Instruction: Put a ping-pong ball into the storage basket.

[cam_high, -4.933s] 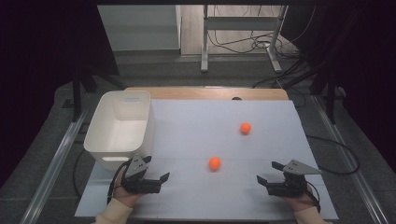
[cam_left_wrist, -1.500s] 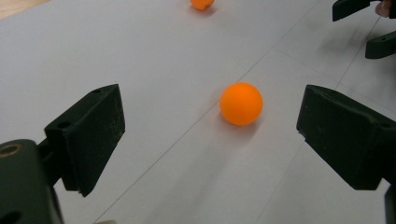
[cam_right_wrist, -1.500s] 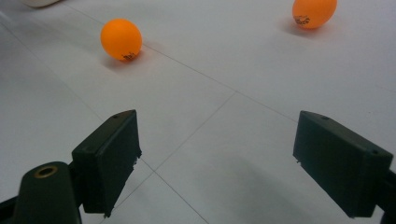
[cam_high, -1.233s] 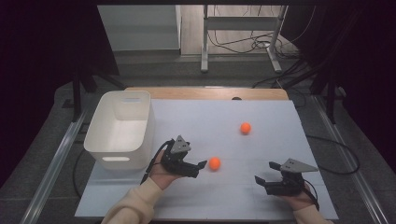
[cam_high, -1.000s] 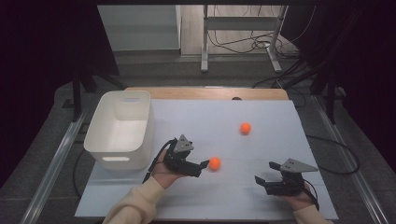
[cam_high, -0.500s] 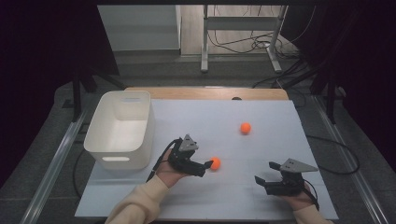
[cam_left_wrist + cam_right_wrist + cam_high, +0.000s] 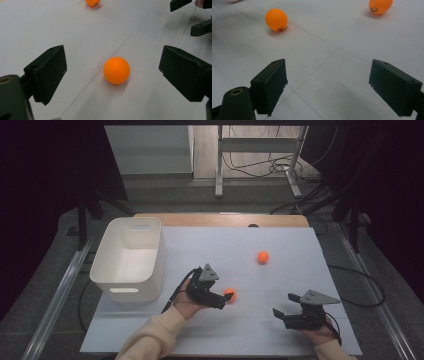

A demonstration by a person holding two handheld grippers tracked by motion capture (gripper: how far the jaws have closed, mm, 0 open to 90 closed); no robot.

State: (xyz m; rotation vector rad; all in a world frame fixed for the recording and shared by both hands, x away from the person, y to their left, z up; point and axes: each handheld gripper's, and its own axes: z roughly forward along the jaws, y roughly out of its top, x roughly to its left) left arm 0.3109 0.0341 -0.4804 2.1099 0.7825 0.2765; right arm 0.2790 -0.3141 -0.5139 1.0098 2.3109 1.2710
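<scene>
Left gripper [image 7: 112, 75]: jaws wide open, either side of the near orange ball [image 7: 116, 70] on the white table [image 7: 280, 270]; centre the ball, then close gently so it cannot roll. Right gripper [image 7: 280, 314]: jaws open, holding nothing; white bin [image 7: 131, 257] at left.

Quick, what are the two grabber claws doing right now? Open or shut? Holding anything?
Left gripper: open, jaws either side of the near orange ball, not gripping it.
Right gripper: open, holding nothing, resting by the table's front edge.

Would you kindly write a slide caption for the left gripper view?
Open left gripper brackets an orange ball on the white table.
</scene>
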